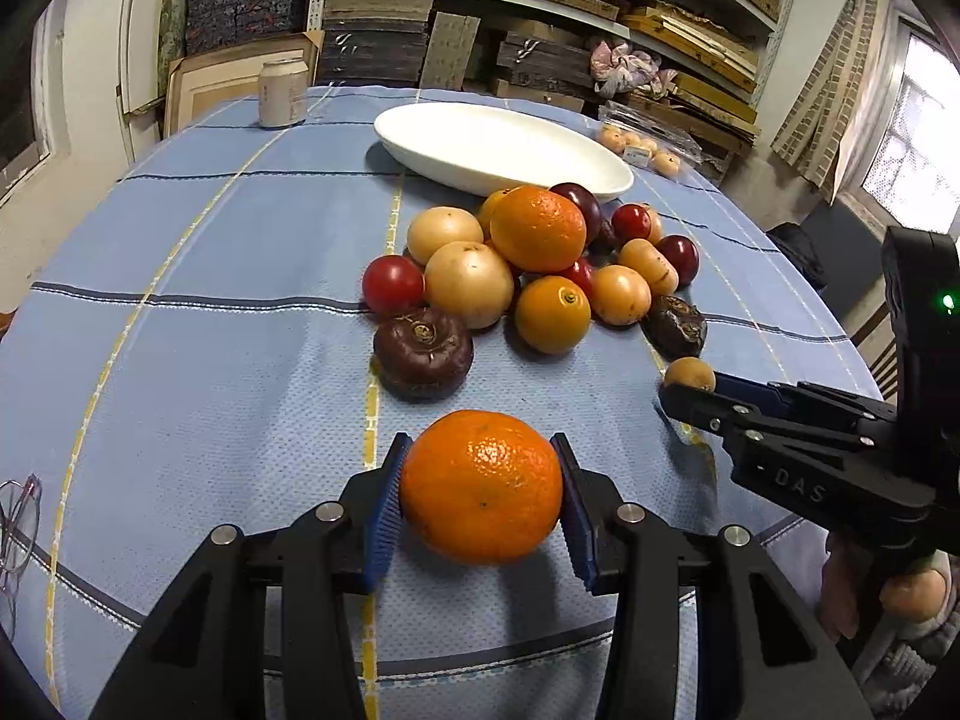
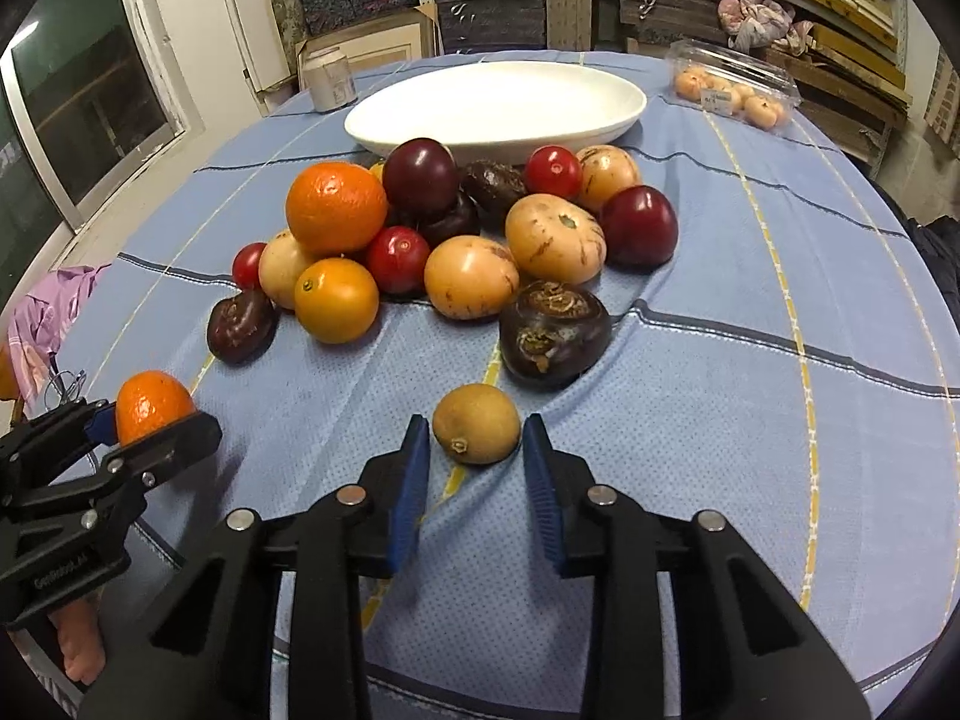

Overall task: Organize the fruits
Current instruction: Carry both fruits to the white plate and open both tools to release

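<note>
Firmly clamped across its middle, the orange (image 1: 482,486) sits in my left gripper (image 1: 480,495) near the table's front edge; its rind gives slightly. My right gripper (image 2: 477,468) brackets the small brown fruit (image 2: 476,423), pads narrowly apart, seemingly not pressing; it looks light, round, liable to roll.

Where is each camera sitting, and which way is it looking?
Left wrist: sits on the left claw, looks forward and down over the orange it grips; the right claw and a hand show.
Right wrist: sits on the right claw, looks at a small brown fruit between its pads; the left claw shows.
Both share the fruit pile and white dish.
</note>
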Demonstrator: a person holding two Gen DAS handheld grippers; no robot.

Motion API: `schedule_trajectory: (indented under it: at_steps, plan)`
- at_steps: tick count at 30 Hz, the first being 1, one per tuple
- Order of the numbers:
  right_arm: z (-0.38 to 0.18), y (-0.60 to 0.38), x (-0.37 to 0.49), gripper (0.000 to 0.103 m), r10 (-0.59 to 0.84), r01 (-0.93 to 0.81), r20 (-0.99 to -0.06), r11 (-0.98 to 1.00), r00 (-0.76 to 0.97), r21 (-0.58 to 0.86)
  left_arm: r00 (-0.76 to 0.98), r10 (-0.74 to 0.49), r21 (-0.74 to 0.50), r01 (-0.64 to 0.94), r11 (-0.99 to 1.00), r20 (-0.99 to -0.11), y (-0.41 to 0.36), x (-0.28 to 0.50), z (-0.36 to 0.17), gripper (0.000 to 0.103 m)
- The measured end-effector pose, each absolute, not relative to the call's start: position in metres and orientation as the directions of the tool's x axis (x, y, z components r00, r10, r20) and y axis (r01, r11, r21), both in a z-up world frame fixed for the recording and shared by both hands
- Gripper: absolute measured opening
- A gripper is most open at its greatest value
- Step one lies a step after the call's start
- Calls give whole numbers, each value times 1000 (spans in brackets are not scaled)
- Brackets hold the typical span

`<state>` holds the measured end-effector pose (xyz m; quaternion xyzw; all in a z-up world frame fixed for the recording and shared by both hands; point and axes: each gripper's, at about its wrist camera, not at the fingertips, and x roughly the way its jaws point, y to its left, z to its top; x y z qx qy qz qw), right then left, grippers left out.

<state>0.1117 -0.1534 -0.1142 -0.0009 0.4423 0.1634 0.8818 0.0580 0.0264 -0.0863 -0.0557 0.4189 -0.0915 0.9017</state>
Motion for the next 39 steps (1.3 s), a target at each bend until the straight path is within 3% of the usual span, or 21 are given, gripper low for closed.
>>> schedule_trajectory:
  at_steps: [10, 21, 26, 32, 39]
  plan:
    - [-112, -155, 114, 31, 278, -288, -773, 949, 570, 129, 625, -188, -150, 113, 982, -758, 23, 60, -88, 46]
    - [-113, -166, 118, 28, 351, -288, -752, 932, 558, 221, 612, -170, -141, 95, 985, -773, 23, 64, -89, 46]
    - [-76, -178, 116, 28, 402, -324, -701, 912, 589, 250, 616, -154, -116, 102, 988, -773, 23, 80, -74, 46]
    - [-22, -180, 176, 28, 381, -323, -643, 922, 665, 212, 679, -134, -75, 116, 990, -722, 13, 140, -23, 46]
    - [-41, -162, 272, 28, 356, -282, -704, 933, 614, 225, 638, -114, -67, 97, 993, -761, 1, 243, -26, 46]
